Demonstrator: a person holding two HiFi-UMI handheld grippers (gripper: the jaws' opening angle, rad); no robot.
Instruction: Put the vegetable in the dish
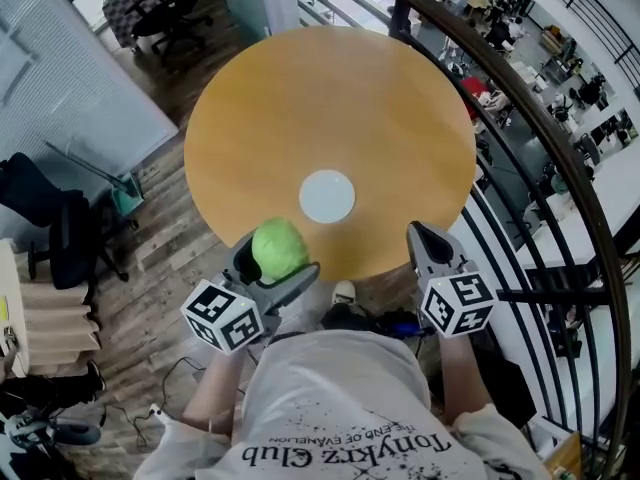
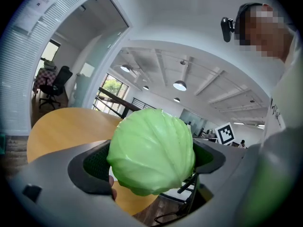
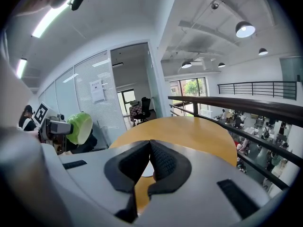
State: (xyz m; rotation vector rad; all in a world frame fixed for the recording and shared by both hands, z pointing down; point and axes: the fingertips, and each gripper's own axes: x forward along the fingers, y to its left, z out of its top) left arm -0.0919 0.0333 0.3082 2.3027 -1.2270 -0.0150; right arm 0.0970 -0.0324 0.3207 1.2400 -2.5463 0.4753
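Cabbage (image 1: 279,250), a pale green head, is clamped in the left tongs (image 2: 151,161) over the near left edge of the round wooden bench (image 1: 330,108). The white dish (image 1: 327,196) lies just beyond it, to the right. The right tongs (image 3: 149,148) are pressed together on nothing at the bench's near right edge.

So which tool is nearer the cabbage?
Left. The left tool is clamped on the cabbage over the table's near edge; the right tool, shut and empty, sits apart to its right.

a round wooden table (image 1: 330,118) bears one white dish (image 1: 327,196).
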